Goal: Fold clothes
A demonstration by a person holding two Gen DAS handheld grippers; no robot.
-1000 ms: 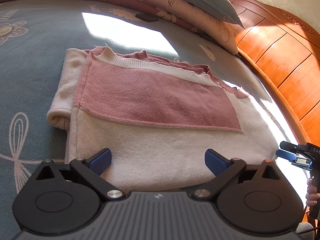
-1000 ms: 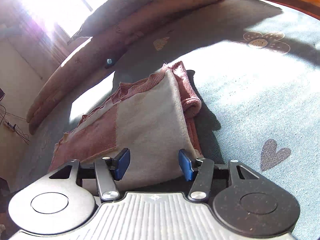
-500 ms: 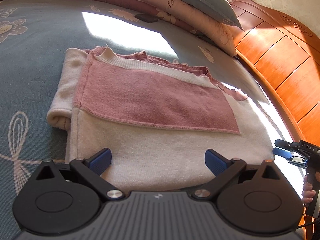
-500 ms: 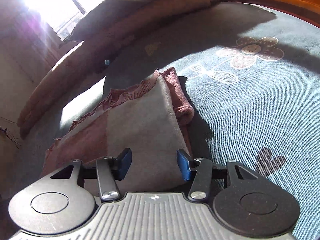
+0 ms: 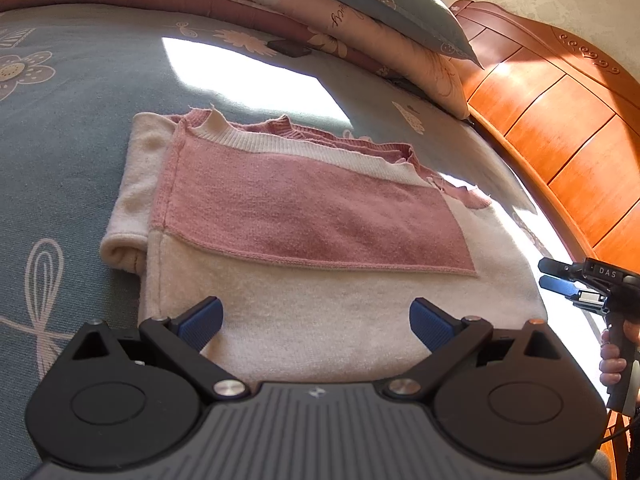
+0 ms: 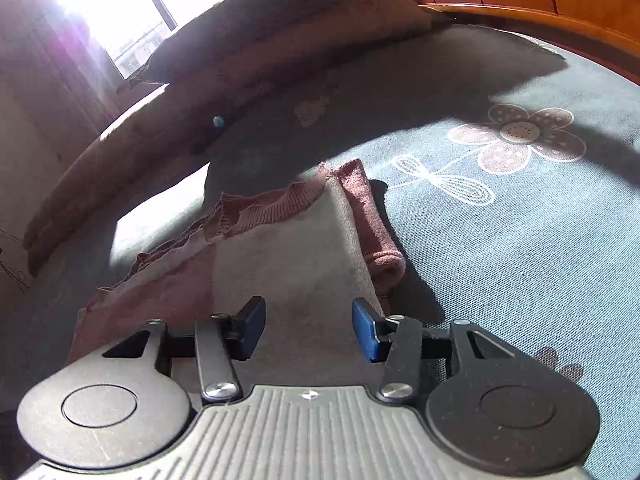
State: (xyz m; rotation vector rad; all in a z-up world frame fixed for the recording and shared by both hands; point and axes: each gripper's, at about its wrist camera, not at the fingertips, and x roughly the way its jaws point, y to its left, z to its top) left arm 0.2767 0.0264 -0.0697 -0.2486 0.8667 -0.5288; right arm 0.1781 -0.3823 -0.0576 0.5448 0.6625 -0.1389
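A folded pink and cream sweater lies flat on the blue bed sheet. My left gripper hovers over its near cream edge, its jaws wide open with nothing between them. In the right wrist view the sweater lies in shadow, and my right gripper stands half open above its near end, gripping nothing. The left wrist view shows the right gripper just off the sweater's right edge, held by a hand.
Stacked pillows and a folded quilt line the far side of the bed. A wooden headboard rises on the right. A small dark object lies on the sheet near the quilt. A bright sun patch falls beyond the sweater.
The right gripper shifted a little and its view swung toward the flower print on the sheet. Its jaws narrowed slightly. The left gripper and the sweater stayed put.
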